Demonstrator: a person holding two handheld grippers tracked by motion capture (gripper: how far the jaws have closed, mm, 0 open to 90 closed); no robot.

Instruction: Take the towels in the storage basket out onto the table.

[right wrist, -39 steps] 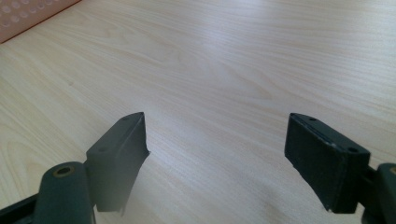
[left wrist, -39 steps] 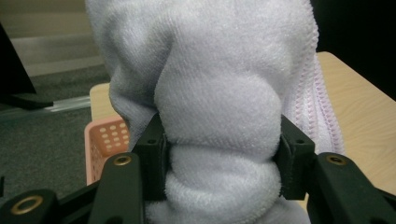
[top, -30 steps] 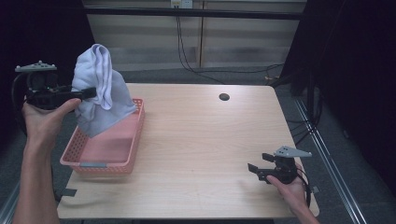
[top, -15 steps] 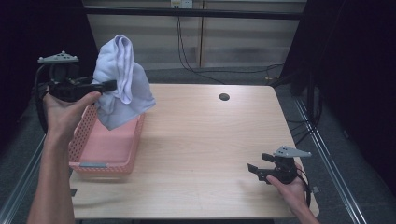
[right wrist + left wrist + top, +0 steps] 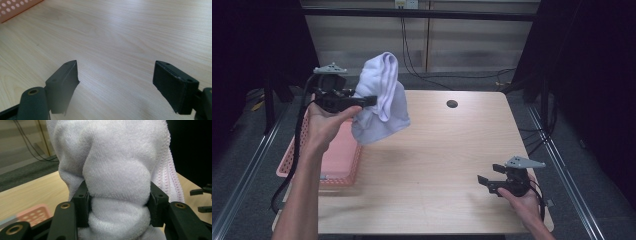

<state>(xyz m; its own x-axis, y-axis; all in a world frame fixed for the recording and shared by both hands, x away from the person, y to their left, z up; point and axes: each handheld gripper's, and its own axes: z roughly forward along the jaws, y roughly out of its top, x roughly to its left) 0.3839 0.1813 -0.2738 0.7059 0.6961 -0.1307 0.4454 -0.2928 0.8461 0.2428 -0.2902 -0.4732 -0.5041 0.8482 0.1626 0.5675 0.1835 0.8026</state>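
From above, the left gripper (image 5: 371, 101) holds a white towel (image 5: 382, 102) in the air at ten o'clock, beside the pink basket (image 5: 341, 160), while the right gripper (image 5: 482, 181) rests at four o'clock with its jaws spread. Along the left gripper (image 5: 119, 200), both pads squeeze a thick fold of towel (image 5: 117, 170). Along the right gripper (image 5: 116, 80), wide-apart jaws hover over bare table (image 5: 120, 32), basket (image 5: 15, 8) at eleven o'clock.

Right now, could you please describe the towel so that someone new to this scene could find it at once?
Start at the wooden table and go to the pink basket at its left edge. Above the basket's far right corner, the left gripper clamps a bunched white towel in the air. It is the one soft, pale cloth here, with a stitched hem, hanging off the table.
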